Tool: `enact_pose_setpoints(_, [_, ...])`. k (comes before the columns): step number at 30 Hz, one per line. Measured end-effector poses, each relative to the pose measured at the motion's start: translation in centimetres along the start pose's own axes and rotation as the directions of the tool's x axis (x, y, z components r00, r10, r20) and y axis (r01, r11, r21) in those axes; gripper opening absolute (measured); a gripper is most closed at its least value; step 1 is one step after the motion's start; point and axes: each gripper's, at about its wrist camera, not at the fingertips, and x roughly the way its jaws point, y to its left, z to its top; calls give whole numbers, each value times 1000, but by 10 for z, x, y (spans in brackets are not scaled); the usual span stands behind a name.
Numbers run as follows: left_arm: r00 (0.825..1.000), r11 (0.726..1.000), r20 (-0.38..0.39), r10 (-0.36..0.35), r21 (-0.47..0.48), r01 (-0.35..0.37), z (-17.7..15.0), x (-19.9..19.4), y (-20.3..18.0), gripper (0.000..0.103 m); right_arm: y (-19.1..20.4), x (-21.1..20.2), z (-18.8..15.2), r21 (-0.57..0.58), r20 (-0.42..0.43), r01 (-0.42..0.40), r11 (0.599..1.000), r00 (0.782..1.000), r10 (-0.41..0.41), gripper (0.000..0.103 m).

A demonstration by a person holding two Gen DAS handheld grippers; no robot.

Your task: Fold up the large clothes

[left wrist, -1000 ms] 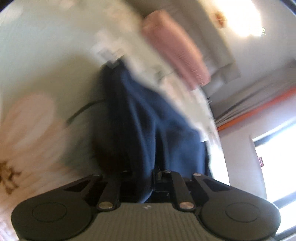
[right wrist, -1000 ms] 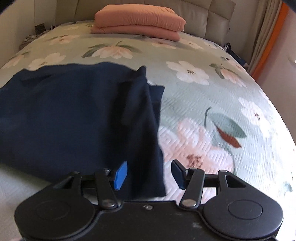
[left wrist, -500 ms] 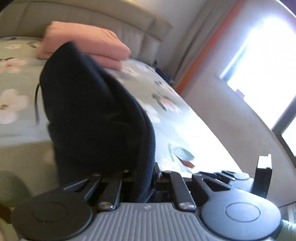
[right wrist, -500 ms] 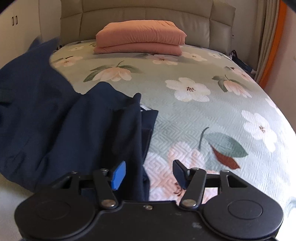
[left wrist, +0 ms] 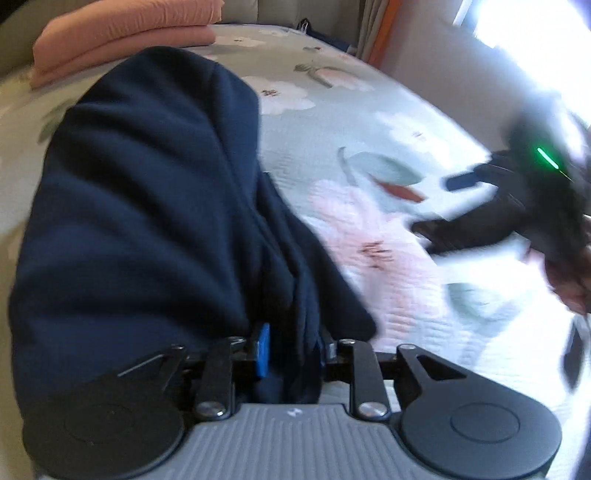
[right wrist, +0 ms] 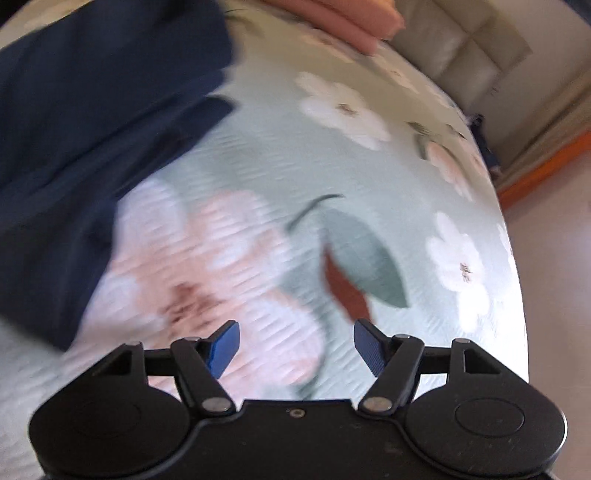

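Observation:
A large navy garment (left wrist: pixel 147 203) lies bunched on the floral bedspread (left wrist: pixel 369 122). A fold of it runs between the jaws of my left gripper (left wrist: pixel 295 345). Those jaws are opening, and the left blue pad (left wrist: pixel 263 349) stands clear of the cloth. In the right wrist view the garment (right wrist: pixel 92 110) fills the upper left. My right gripper (right wrist: pixel 295 349) hovers over a pink flower print beside it, jaws opening wide with nothing between them. From the left wrist it appears blurred as the right gripper (left wrist: pixel 448 205), held in a hand at the right edge.
Folded pink bedding (left wrist: pixel 122 33) sits at the head of the bed, against the padded headboard (right wrist: pixel 461 48). The bed's right edge drops to the floor (right wrist: pixel 554 258) near an orange-trimmed curtain (right wrist: pixel 546 158). Bright window light washes out the right side.
My left gripper swung across the bed carrying the navy fold over the rest of the garment, and its jaws parted. My right gripper slid right, off the garment, and widened.

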Motion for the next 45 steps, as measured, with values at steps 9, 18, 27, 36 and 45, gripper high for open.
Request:
enact_pose_setpoints(9, [996, 999, 82, -32, -33, 35, -17, -69, -12, 31, -44, 9, 88, 450, 315, -653, 609, 754, 576, 82])
enact_pose_setpoints(18, [998, 994, 48, 30, -111, -25, -31, -81, 54, 26, 5, 59, 153, 411, 276, -737, 536, 661, 698, 90])
enact_pose_setpoints(27, [992, 977, 66, -106, -181, 116, -48, -46, 63, 21, 0, 30, 180, 385, 404, -620, 683, 779, 479, 1])
enact_pose_setpoints(36, [984, 977, 3, -180, -111, 180, -43, -20, 48, 10, -3, 15, 164, 279, 406, -675, 682, 727, 554, 103])
enact_pose_setpoints(45, [977, 964, 6, -213, -160, 211, -51, -18, 52, 15, -12, 97, 151, 468, 271, -779, 417, 575, 772, 103])
